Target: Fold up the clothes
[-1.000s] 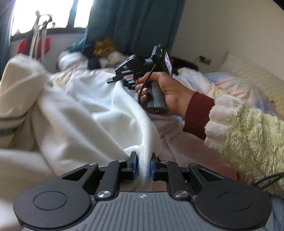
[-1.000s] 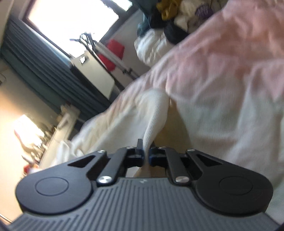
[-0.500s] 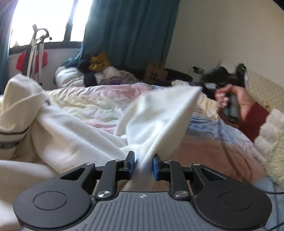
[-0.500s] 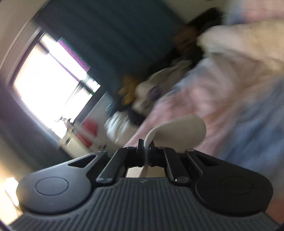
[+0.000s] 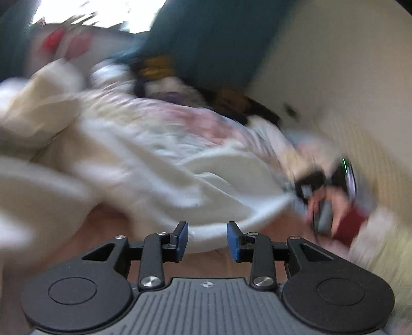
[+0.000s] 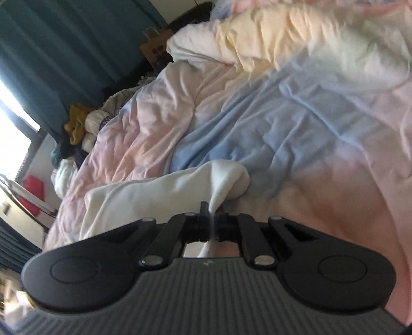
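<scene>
A white garment (image 5: 200, 185) lies spread over the bed, blurred in the left wrist view. Its ribbed edge runs between the blue pads of my left gripper (image 5: 207, 238), whose jaws are opening and stand apart from the cloth. At the right of that view a hand in a dark red cuff holds my right gripper (image 5: 305, 189), with the garment's far end stretched to it. In the right wrist view my right gripper (image 6: 212, 219) is shut on a bunched corner of the white garment (image 6: 154, 193), which trails off to the left.
A pastel pink, blue and yellow duvet (image 6: 283, 128) covers the bed. A heap of loose clothes (image 6: 85, 123) and a brown paper bag (image 6: 154, 46) sit by the teal curtain (image 6: 64, 51). A bright window (image 5: 103, 13) and a red item (image 6: 33, 185) lie beyond.
My left jaws have spread from a grip on the white cloth and the view has rolled. My right gripper has swung far to the right, drawing the garment's corner out with it.
</scene>
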`<act>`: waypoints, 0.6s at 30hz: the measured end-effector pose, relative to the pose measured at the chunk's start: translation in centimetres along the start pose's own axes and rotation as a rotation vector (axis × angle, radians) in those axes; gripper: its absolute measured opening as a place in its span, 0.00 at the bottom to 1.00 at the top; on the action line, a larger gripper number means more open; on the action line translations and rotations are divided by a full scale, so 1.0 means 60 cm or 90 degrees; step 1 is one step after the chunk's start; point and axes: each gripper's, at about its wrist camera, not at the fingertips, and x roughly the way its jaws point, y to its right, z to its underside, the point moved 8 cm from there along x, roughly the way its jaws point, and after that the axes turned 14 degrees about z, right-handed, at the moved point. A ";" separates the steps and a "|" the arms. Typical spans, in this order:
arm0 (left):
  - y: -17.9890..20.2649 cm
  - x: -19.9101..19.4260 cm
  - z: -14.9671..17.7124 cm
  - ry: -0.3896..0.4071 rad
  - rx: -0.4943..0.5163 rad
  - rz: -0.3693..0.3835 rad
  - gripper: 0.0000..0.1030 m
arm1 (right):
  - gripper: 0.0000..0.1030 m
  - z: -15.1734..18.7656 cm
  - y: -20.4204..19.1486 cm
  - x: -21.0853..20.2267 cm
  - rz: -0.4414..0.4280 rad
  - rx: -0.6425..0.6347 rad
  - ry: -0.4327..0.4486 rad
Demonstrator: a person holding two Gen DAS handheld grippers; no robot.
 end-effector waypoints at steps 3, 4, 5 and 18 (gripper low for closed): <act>-0.058 -0.058 -0.007 0.053 -0.175 -0.017 0.60 | 0.06 -0.002 0.002 -0.008 -0.002 0.006 0.007; -0.079 -0.066 -0.003 0.066 -0.229 -0.021 0.63 | 0.06 -0.003 0.006 -0.009 -0.007 0.020 0.004; -0.100 -0.071 0.001 0.079 -0.283 -0.023 0.66 | 0.06 -0.004 0.009 -0.010 -0.009 0.031 0.001; -0.304 -0.099 -0.005 0.294 -0.726 -0.084 0.64 | 0.06 -0.044 0.008 -0.027 -0.068 0.106 0.081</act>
